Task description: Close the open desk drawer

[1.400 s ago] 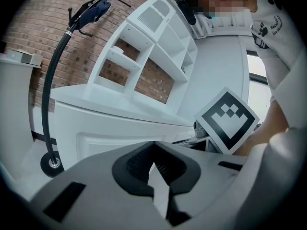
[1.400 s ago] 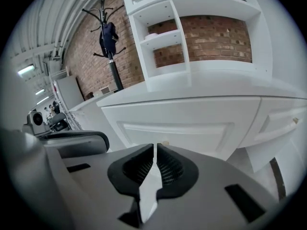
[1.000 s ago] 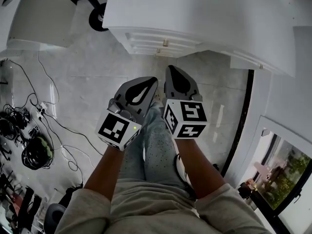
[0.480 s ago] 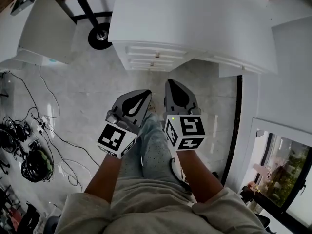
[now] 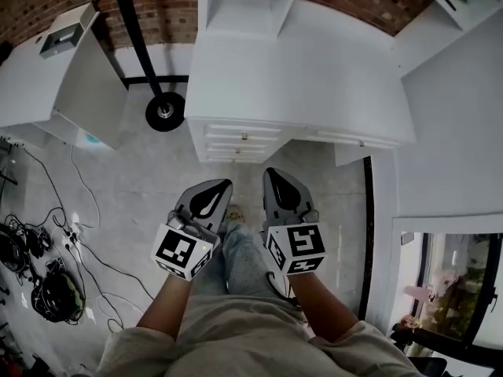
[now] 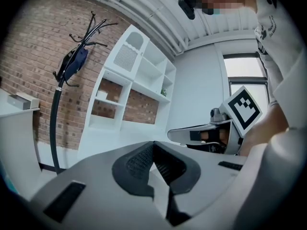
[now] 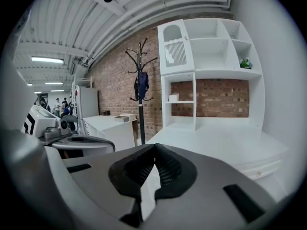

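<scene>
grippers (image 5: 222, 187) (image 5: 271, 175) higher, short of desk edge (image 5: 259, 122)

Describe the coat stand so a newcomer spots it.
Find the brick wall behind the white desk. Left of the desk's shelf unit stands the coat stand. Among its white neighbours it alone is thin and black, with a dark blue item hanging.

Ahead of left tongs (image 5: 222, 185) and right tongs (image 5: 269, 173): open floor (image 5: 157, 179) up to the drawers (image 5: 244, 140). Above those, flat counter (image 5: 314, 69) top, walled at the back by a shelf unit (image 5: 247, 2). Left of the drawers, coat stand (image 5: 165, 111) base, then a cabinet (image 5: 63, 85). Cables (image 5: 75, 234) across the floor far left. On the right, wall (image 5: 448, 132) close beside the counter.
</scene>
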Motion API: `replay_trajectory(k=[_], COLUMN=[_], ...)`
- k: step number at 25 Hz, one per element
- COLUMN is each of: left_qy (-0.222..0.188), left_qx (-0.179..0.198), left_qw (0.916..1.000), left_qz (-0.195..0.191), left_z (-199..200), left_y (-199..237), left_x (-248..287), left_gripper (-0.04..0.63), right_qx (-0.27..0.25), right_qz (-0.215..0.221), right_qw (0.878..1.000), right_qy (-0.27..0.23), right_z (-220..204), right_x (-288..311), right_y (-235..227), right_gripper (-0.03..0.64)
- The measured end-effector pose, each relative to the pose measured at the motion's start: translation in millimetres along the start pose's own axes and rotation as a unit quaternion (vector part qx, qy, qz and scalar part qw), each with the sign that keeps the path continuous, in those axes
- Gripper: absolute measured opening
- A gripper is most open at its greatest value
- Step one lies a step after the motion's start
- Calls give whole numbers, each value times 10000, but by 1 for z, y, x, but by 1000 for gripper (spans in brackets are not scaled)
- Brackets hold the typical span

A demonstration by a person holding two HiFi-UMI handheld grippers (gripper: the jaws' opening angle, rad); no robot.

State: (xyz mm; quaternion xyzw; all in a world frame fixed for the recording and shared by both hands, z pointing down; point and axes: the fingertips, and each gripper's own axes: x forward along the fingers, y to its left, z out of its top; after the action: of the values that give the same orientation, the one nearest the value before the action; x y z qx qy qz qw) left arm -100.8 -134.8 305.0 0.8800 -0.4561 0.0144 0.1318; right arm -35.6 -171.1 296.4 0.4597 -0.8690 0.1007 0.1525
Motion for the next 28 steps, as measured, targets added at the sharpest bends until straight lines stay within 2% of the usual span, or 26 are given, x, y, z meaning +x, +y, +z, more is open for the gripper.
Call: replay_trajectory(k=[6, 11, 20, 24, 28], left_qy=[-202, -349, -364, -341, -607], left_qx=[182, 97, 346, 421, 120], left_qw=[9996, 9991, 9971, 9963, 9951], left_qz=[114, 224, 569, 670, 772], left_z=[36, 67, 104, 114, 127], left_y=[-23, -42, -87, -107, -123], left_x=[-35, -56, -63, -63, -61], left_gripper=[17, 17, 17, 17, 17], right_qx=[-186, -187, -465, -405, -393], right_qz=[104, 78, 266, 390, 590], right_qw=[9990, 9976, 9923, 9915, 9872], right_qy=[-394, -668, -1115, -1174, -1428], right_z=[40, 61, 96, 104, 119], right_x=[-43, -79, -137, -154, -167], right_y=[24, 33, 35, 30, 29], right_gripper=[29, 29, 29, 29, 29])
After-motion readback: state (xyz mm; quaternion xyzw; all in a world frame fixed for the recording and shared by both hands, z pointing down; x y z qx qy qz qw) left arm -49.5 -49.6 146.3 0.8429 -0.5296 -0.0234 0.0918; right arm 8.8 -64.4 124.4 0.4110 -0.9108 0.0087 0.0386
